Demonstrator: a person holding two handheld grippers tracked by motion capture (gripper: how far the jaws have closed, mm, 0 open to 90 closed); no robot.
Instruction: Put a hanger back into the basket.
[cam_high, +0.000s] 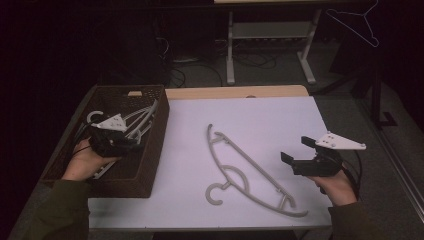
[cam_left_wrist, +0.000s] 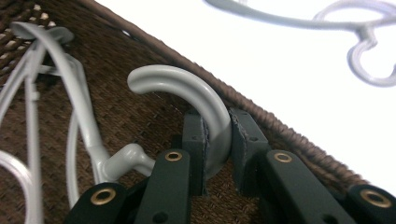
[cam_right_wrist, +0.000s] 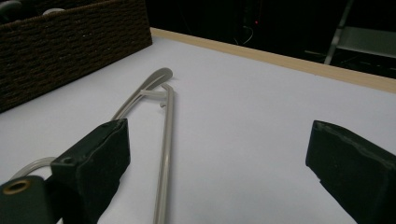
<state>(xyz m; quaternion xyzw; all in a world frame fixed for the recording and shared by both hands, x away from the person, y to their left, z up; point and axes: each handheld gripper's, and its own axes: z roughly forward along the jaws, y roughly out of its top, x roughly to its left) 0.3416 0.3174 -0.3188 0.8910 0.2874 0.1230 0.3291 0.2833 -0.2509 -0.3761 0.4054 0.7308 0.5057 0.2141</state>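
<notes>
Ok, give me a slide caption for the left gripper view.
Left gripper shut on a grey hanger hook inside the brown wicker basket.

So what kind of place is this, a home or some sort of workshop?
Probably a lab or test room, not a home: a plain work table under a white sheet, bare desk legs with loose cables on the floor behind, and a wicker basket of hangers.

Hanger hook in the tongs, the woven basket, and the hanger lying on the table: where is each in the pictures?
hanger hook (cam_left_wrist: 196, 86), left gripper view, on the top of its grey curve.
woven basket (cam_high: 152, 145), high view, on its right-hand wall.
hanger on the table (cam_high: 250, 167), high view, on its long straight bar.
</notes>
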